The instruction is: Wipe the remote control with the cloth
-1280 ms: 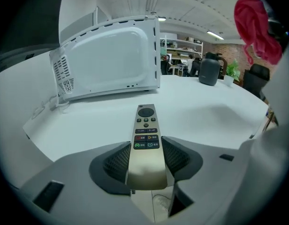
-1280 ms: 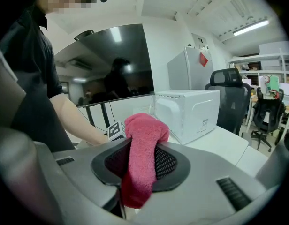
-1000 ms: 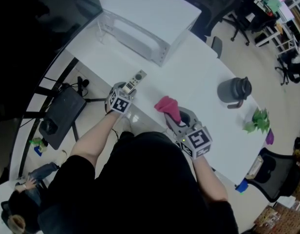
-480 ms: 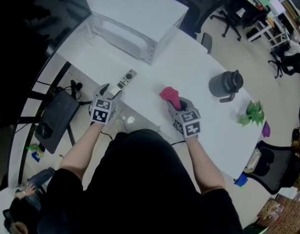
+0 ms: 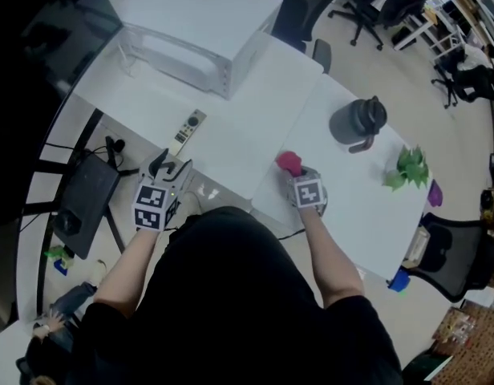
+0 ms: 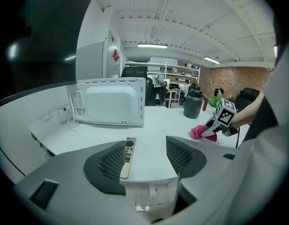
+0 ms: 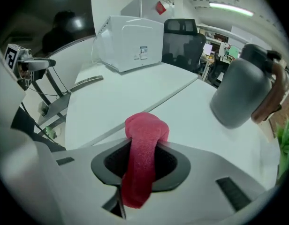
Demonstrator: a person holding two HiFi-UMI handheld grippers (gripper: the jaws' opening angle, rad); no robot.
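White table carries the microwave and a grey jug, neither in the way. Left gripper hangs off the near edge, jaws wide with nothing in them; right gripper pinches the pink cloth (only a small wad pokes past the tips). Remote control lies loose close to that edge, well apart from the cloth: wiped unheld, it may skid off, or bare jaw tips may scrape it.

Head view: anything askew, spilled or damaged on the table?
Nothing stands out. The remote lies flat on the table, apart from the open left tongs; the right tongs grip the bunched pink cloth; the jug stands upright, nothing spilled.
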